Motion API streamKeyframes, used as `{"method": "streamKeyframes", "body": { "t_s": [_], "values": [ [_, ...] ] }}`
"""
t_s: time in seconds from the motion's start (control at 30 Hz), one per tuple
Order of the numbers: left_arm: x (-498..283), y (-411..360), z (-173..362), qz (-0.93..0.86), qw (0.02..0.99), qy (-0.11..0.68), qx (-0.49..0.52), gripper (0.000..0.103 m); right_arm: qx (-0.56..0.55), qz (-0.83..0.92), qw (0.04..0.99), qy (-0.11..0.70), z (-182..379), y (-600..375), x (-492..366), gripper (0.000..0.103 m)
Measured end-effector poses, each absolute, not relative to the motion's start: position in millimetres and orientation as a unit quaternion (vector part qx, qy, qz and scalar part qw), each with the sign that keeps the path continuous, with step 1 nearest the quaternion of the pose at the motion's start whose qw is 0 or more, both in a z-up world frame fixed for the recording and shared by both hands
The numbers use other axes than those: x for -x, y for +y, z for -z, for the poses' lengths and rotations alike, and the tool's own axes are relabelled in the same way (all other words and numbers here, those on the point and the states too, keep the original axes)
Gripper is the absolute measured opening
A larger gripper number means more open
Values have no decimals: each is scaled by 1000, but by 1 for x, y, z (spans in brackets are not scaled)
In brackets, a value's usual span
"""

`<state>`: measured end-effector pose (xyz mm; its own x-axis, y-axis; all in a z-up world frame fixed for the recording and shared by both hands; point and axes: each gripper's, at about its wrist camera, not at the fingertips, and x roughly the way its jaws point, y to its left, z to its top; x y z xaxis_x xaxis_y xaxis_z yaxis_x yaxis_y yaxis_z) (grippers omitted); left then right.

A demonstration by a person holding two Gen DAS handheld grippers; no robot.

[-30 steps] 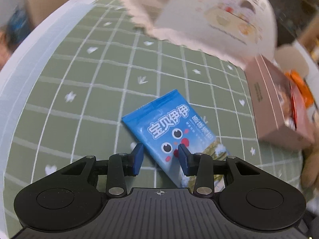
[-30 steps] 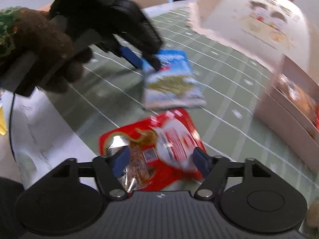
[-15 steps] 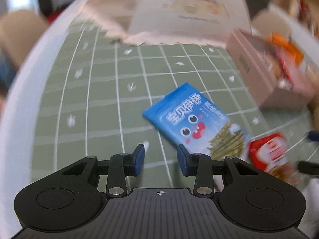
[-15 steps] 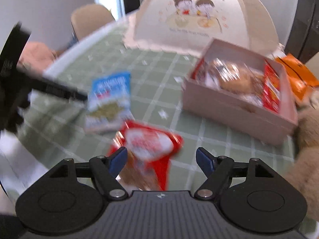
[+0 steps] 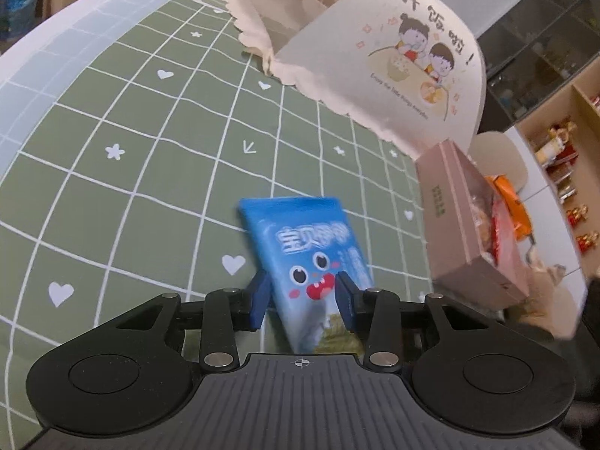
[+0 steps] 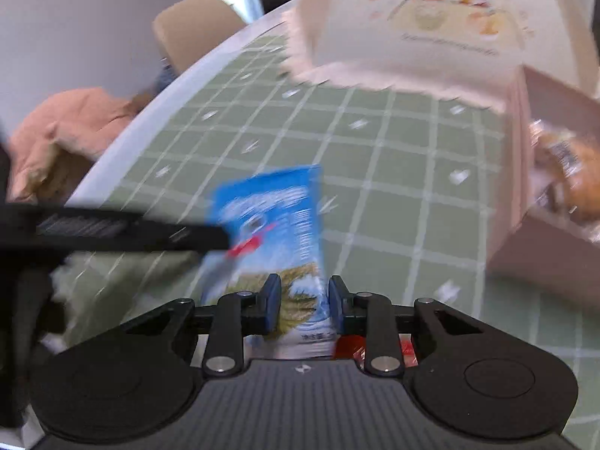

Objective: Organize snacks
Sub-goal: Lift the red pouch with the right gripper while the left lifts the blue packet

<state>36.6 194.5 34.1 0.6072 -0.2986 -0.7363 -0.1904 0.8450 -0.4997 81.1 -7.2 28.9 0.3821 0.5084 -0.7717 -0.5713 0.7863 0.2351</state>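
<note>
A blue seaweed snack packet [image 5: 311, 262] with a cartoon face lies on the green grid tablecloth [image 5: 131, 172]. My left gripper [image 5: 303, 296] is open, its fingers on either side of the packet's lower half. In the right wrist view the same packet [image 6: 277, 232] is blurred; my right gripper [image 6: 304, 302] has its fingers narrowed around the packet's near end, but contact is unclear. A red snack pouch [image 6: 375, 348] shows partly under the right gripper. The pink box [image 5: 465, 225] holding several snacks stands to the right.
A cream food cover [image 5: 375, 56] with a cartoon print stands at the back of the table. The pink box also shows in the right wrist view [image 6: 525, 187]. The table's white edge [image 5: 56, 37] curves along the left. A chair [image 6: 195, 30] and pink cloth [image 6: 67, 127] are beyond it.
My left gripper has moved forward so the blue packet now sits between its fingers. My right gripper has swung left over the red pouch toward the blue packet and its fingers have narrowed.
</note>
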Motion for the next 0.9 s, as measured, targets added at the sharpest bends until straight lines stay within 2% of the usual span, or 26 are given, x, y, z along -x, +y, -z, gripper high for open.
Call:
{"method": "streamKeyframes", "body": {
  "t_s": [0.3, 0.6, 0.7, 0.73, 0.77, 0.83, 0.87, 0.9],
  "values": [
    [-15, 175, -34, 126, 833, 474, 257, 42, 57, -357, 812, 458, -26, -30, -23, 28],
    [-18, 144, -45, 191, 827, 456, 266, 41, 38, -340, 825, 450, -28, -67, -11, 29],
    [-34, 136, -32, 181, 816, 475, 274, 34, 34, -329, 829, 450, -28, -77, -9, 29],
    [-36, 133, -30, 175, 813, 482, 276, 28, 35, -324, 832, 449, -29, -80, -9, 29],
    [-37, 130, -28, 174, 809, 487, 279, 27, 35, -319, 834, 448, -29, -83, -8, 29],
    [-35, 129, -29, 188, 805, 480, 293, 24, 36, -310, 840, 444, -31, -92, -7, 32],
    [-34, 130, -28, 195, 800, 480, 302, 22, 39, -303, 844, 441, -32, -96, -6, 40],
    [-32, 131, -28, 200, 795, 484, 307, 21, 42, -295, 849, 437, -32, -99, -6, 53]
  ]
}}
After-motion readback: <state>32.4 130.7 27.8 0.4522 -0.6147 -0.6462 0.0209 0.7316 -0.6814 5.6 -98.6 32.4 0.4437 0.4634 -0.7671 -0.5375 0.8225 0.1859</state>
